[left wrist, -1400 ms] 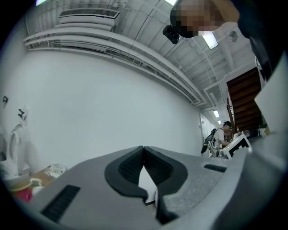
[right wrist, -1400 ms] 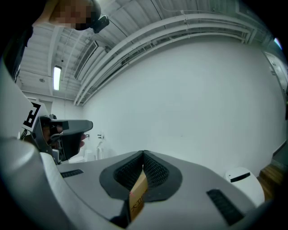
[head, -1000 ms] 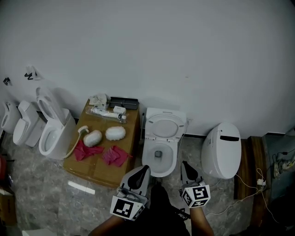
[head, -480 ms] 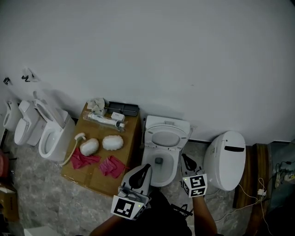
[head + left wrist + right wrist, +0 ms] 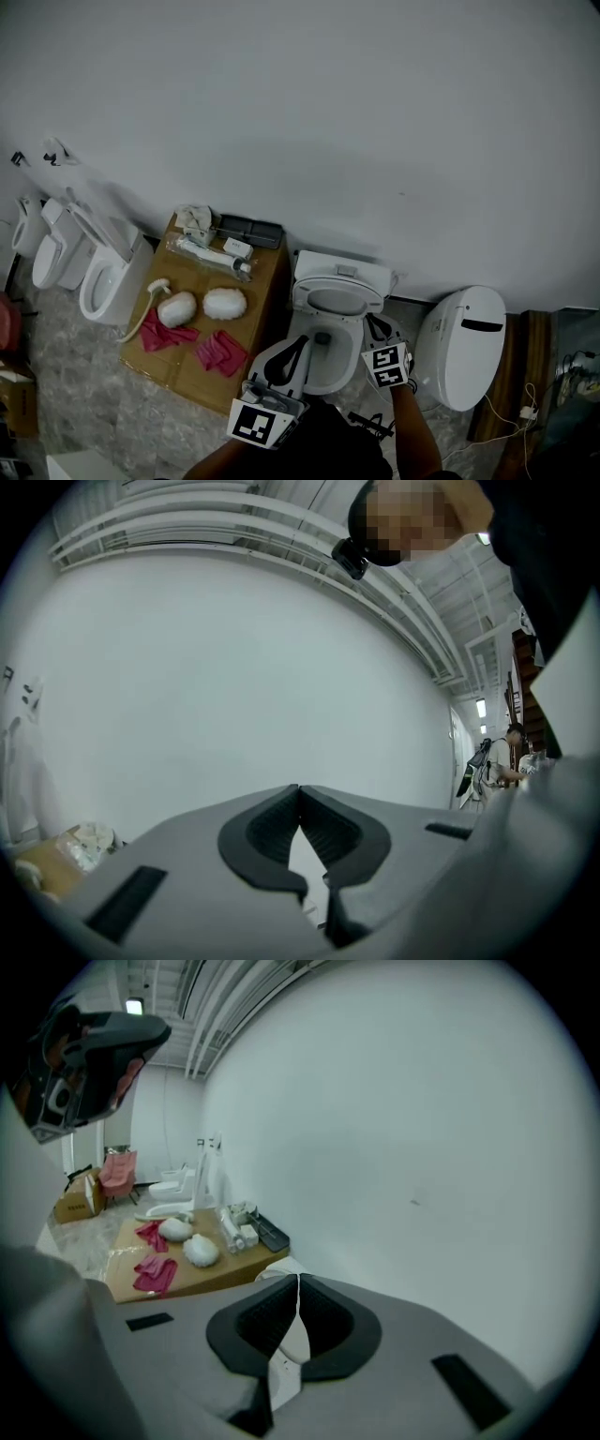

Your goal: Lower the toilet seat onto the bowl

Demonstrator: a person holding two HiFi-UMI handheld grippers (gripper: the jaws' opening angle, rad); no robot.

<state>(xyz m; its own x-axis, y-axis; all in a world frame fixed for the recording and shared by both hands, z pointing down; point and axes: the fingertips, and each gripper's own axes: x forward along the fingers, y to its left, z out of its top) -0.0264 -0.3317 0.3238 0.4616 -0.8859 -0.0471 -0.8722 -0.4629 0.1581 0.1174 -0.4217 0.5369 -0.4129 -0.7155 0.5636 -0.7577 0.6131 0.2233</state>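
The white toilet (image 5: 323,361) stands in the middle of the head view, its seat (image 5: 312,299) raised against the tank (image 5: 342,270). My left gripper (image 5: 298,343) is shut and empty, hovering over the bowl's front left rim. My right gripper (image 5: 373,322) is also shut and empty, close beside the right edge of the raised seat; I cannot tell if it touches. In the left gripper view the closed jaws (image 5: 298,789) face only bare wall. In the right gripper view the closed jaws (image 5: 298,1281) point down at the toilet (image 5: 292,1340), which shows white through the gap.
A brown board (image 5: 267,281) left of the toilet carries two white pads (image 5: 223,302), pink cloths (image 5: 217,352) and a black tray (image 5: 248,230). More toilets (image 5: 103,277) stand at far left. A closed white toilet (image 5: 464,342) and floor cables (image 5: 539,412) are at right.
Both grippers have moved forward to the toilet. The right one has sunk and tilted down, ending beside the raised seat. The seat is still up.
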